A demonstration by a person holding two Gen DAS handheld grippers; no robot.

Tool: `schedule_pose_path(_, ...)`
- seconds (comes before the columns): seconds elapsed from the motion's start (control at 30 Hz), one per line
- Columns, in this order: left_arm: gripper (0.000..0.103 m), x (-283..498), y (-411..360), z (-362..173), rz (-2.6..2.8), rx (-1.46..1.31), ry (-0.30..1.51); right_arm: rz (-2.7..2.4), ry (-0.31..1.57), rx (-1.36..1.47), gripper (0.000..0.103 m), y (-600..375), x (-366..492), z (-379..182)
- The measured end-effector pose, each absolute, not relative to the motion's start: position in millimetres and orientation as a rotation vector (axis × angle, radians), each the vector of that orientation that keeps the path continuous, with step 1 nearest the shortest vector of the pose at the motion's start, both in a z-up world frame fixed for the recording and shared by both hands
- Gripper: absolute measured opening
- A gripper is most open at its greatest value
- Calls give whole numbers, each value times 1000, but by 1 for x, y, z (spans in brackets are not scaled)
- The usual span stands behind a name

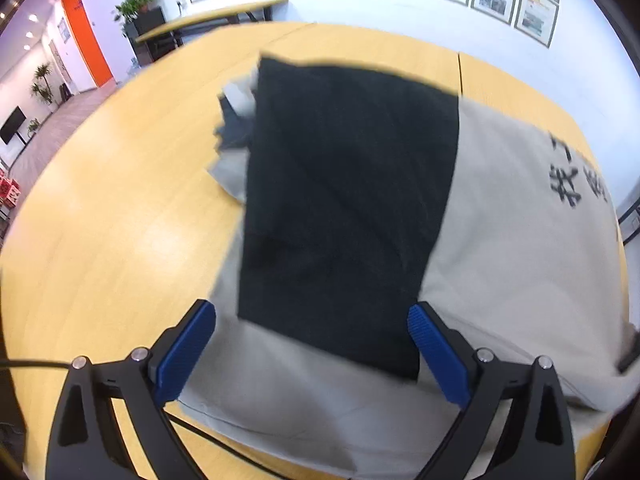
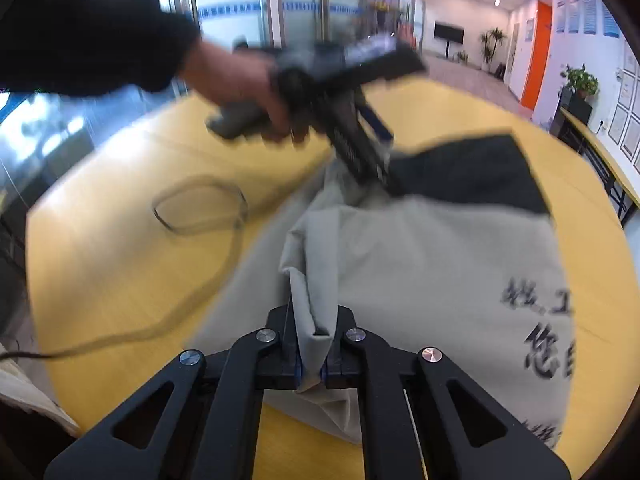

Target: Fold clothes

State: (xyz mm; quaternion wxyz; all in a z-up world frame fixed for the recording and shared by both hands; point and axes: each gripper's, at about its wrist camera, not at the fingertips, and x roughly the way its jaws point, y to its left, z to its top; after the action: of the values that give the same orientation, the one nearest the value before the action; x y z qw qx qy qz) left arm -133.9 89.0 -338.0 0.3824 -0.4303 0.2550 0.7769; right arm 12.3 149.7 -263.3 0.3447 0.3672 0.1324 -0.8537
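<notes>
Item: one garment [image 2: 420,264], soft matte woven cloth in pale grey with a broad black panel [image 1: 344,200] and black printed characters [image 2: 548,344]; it lies spread and rumpled on the counter [image 1: 120,208], one edge lifted.

Counter: smooth yellow wood-grain laminate with a rounded edge and a seam line.

Grippers, two, black angular frames with round silver rivets.
- Left gripper [image 1: 312,344]: ribbed blue pads [image 1: 186,348]; its jaws stand wide apart over the black panel, nothing pressed between them.
- Right gripper [image 2: 310,360]: jaws closed on a pinched vertical fold of the grey cloth's edge.

Hand [image 2: 240,84], one, in a dark sleeve, holds the left gripper's handle.

Cable [image 2: 200,208]: one thin, dark, looped lead on the counter.
</notes>
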Motion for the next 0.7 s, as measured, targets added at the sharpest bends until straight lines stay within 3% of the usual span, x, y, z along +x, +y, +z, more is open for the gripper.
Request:
schedule_pose_path(0.07,100,-132,87,-321,2007,-1052,627,-2203,307,909,5,145,15,-249)
schedule_pose_path(0.2,100,-125,96,-308,2005,-1018,632,-2125,371,1014,5,124,18,-293)
schedule_pose_path(0.4,99,-104,139,-339,1853,-1031,858,-2112,318,1097,16,125,14,-333)
schedule_pose_path(0.5,99,-94,143,-355,1847,-997,885,-2069,299,1085,34,127,17,-330)
schedule_pose_path(0.57,99,-87,140,-359,1850,-971,886,-2032,224,1115,56,139,22,-318)
schedule_pose_path(0.63,99,-82,138,-361,1847,-943,898,-2094,130,1096,63,170,30,-295)
schedule_pose_path(0.7,99,-74,135,-361,1844,-931,894,-2209,62,1056,78,218,43,-271)
